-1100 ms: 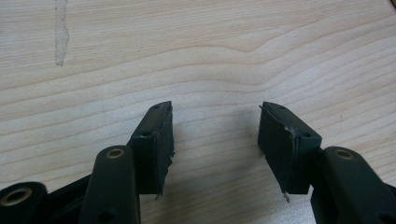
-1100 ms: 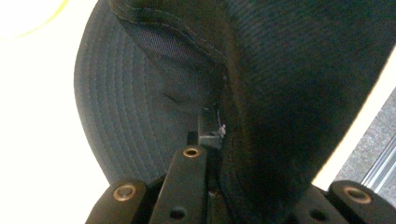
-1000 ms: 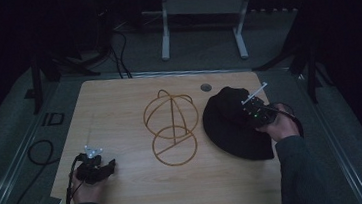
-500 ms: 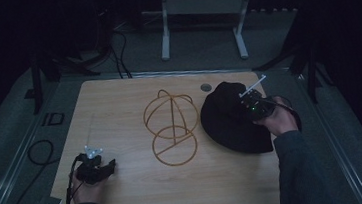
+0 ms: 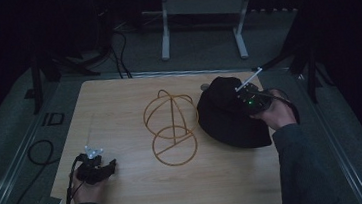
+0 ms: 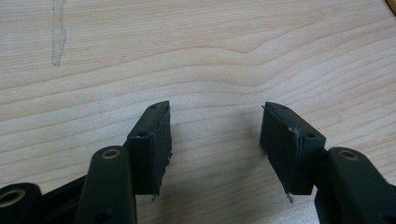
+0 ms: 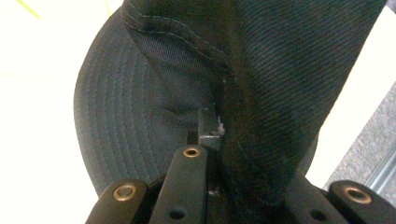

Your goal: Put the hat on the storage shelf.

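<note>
The right gripper [image 5: 241, 96] is seen closed on the black hat [image 5: 225, 115]: in the right gripper view its jaws are clamped on a fold of the dark twill at the crown's edge [image 7: 243, 93], with the stitched brim [image 7: 112, 121] spread out to the left of the jaws. In the high view the hat is held near the right edge of the wooden table [image 5: 120, 113], toward the far right corner, and the right hand [image 5: 275, 113] is placed over its right side. Whether the hat's lower rim is touching the wood cannot be told in the dim light.

Just beside the hat, toward the middle of the table, a yellow wire stand [image 5: 171, 125] is placed upright, made of a domed cage above a ring base. A narrow strip of bare wood is left between the stand and the hat.

The left gripper [image 5: 97, 168] is held low near the front left corner, in the left hand [image 5: 89, 188]. Its jaws are spread wide with nothing between them; in the left gripper view only wood grain [image 6: 210, 60] is seen between the ribbed pads [image 6: 280, 144].

Open room is left across the front of the table, between the two hands, and along the far left part. A small round inset [image 5: 203, 86] is set near the far edge, behind the hat.
</note>
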`<state>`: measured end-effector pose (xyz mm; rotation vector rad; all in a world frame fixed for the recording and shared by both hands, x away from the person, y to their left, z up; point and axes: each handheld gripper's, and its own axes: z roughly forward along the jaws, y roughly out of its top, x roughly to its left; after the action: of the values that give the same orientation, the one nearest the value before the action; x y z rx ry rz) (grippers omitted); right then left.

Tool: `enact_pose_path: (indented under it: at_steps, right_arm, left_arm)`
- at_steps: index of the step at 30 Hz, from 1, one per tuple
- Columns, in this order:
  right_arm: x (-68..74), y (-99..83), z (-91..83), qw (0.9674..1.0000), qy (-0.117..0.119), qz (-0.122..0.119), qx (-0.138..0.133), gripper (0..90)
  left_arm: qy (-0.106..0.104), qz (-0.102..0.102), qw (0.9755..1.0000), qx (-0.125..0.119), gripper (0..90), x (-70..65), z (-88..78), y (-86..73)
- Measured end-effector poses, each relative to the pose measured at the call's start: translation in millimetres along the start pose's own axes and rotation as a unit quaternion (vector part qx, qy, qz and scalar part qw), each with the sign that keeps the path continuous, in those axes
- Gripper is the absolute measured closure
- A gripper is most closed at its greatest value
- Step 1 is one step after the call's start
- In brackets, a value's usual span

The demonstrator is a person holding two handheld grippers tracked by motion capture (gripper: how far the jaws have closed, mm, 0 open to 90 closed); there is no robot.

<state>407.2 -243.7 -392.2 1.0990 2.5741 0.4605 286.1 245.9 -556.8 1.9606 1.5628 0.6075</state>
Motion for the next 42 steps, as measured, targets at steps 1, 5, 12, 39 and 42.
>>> enact_pose_path:
  at_steps: [1, 5, 12, 39, 42]
  right_arm:
    - [-0.6, 0.6, -1.4, 1.0, 0.003, -0.001, -0.003, 88.1]
    - [-3.1, 1.6, -5.2, 0.9996, 0.013, -0.013, -0.019, 88.2]
    - [-7.2, 2.0, -7.2, 0.9989, 0.019, -0.031, -0.031, 88.2]
    - [-14.8, 12.0, -44.2, 0.9947, 0.029, -0.058, -0.08, 88.3]
    - [-14.6, 14.2, -50.6, 0.9943, 0.026, -0.063, -0.082, 88.3]
  left_arm:
    - [0.0, 0.0, 1.0, 0.0, 43.8, -0.2, 0.0, 0.0]
    - [-0.001, 0.0, 1.0, 0.0, 43.8, -0.3, 0.0, -0.1]
    - [-0.001, 0.0, 1.0, 0.0, 43.7, -0.9, 0.0, -0.1]
    - [-0.002, 0.002, 1.0, -0.001, 43.5, -1.9, 0.4, 0.3]
    - [-0.002, 0.002, 1.0, -0.001, 43.5, -2.0, 0.4, 0.2]
